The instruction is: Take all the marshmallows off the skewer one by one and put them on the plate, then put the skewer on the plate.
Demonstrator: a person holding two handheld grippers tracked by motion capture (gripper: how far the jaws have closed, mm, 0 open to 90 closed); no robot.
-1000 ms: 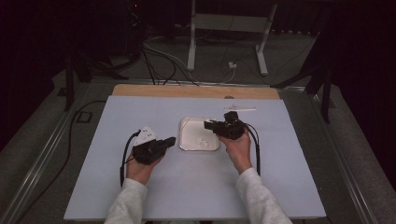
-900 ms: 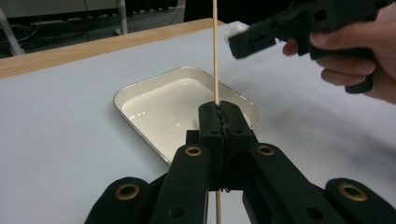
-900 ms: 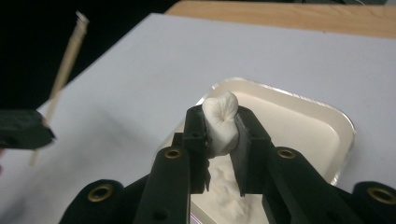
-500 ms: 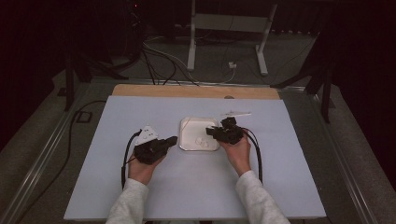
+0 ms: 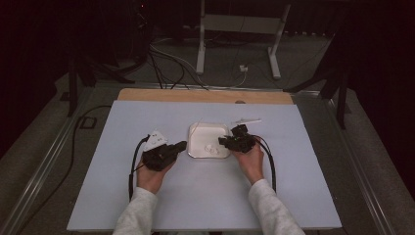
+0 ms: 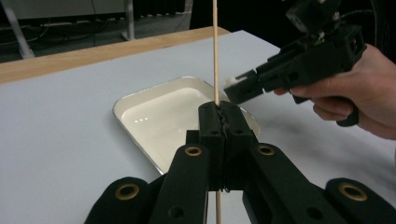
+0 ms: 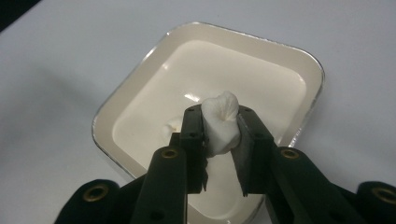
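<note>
Just left of the white tray [image 5: 193, 147] the left gripper [image 6: 219, 112] stands clamped tight on an upright wooden skewer [image 6: 215, 46], while over the tray the right gripper [image 7: 222, 128] pinches a white marshmallow [image 7: 220, 123], so threading it onto the skewer remains.

From overhead I looked forward onto my table, while both my gripper cameras peered closely at the shallow white rectangular tray [image 5: 195, 131] [image 6: 154, 112] [image 7: 299, 70].
</note>
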